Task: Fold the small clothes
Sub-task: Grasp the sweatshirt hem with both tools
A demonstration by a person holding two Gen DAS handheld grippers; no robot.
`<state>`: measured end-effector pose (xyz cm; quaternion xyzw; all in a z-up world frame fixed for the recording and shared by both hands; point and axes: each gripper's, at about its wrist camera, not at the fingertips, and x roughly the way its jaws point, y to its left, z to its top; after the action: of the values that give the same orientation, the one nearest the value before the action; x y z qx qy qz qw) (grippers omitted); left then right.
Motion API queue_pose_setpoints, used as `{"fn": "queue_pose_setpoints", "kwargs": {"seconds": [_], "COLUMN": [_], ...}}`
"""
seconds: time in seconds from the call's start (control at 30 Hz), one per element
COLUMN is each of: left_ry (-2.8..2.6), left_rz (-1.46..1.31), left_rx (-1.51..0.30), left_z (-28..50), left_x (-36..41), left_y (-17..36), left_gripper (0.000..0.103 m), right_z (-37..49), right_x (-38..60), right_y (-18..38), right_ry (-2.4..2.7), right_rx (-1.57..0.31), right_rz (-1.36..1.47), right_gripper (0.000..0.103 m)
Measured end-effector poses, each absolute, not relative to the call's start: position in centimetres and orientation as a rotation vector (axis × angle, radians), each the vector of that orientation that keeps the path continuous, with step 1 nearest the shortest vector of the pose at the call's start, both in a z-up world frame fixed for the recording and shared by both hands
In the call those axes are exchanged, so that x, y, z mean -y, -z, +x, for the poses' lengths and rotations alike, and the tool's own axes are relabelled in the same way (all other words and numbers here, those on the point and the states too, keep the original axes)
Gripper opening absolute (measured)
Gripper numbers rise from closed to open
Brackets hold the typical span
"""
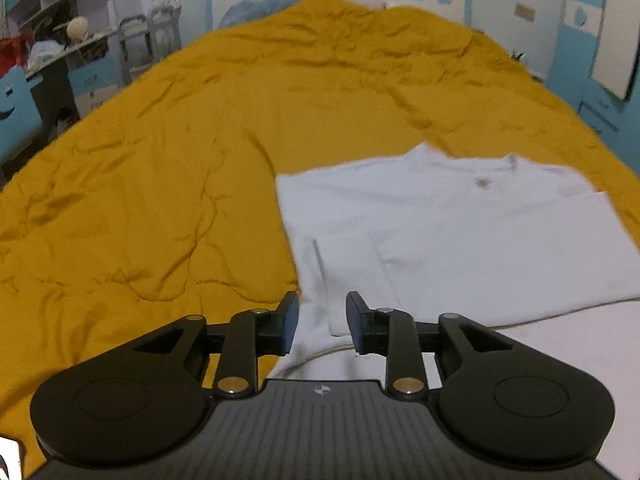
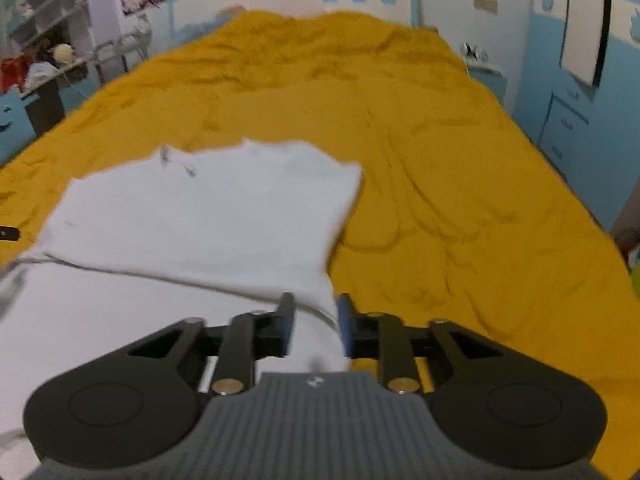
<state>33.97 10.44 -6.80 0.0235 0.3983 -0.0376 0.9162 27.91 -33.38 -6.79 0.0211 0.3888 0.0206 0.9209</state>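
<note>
Beside white shirt, bare yellow quilt

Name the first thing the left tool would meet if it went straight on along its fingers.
Probably the white shirt on the yellow bedspread; the left tool points down at its near edge, though depth is unclear.

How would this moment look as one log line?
shirt: white, partly folded, on yellow bedspread | left tongs: open | right tongs: open, over shirt edge

Both wrist views look down-forward, close over bed; share white shirt, headboard
</note>
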Motion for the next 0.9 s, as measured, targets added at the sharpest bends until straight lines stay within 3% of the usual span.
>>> {"fn": "queue_pose_setpoints", "kwargs": {"seconds": [0.17, 0.33, 0.67, 0.9], "left_ry": [0.187, 0.263, 0.31, 0.326], "left_rz": [0.076, 0.068, 0.234, 0.26], "left_rx": [-0.784, -0.825, -0.954, -0.958], "left_z": [30.5, 26.6, 17.9, 15.7], "left_x": [-9.4, -8.5, -7.8, -9.7], "left_y": [4.2, 5.0, 9.8, 10.2], "left_gripper": [0.034, 0.034, 0.034, 0.034], "right_z": [25.2, 20.7, 10.6, 5.4], "right_x": [31.4, 28.8, 25.6, 26.3], "right_y": [3.3, 2.5, 7.2, 9.5], "right_ry": [-0.106, -0.181, -0.277, -0.284], "right_rx": [-0.772, -0.819, -1.036, -1.162], "right_rz": [0.044, 0.037, -0.022, -0.096], "right_gripper": [0.023, 0.028, 0.029, 0.029]}}
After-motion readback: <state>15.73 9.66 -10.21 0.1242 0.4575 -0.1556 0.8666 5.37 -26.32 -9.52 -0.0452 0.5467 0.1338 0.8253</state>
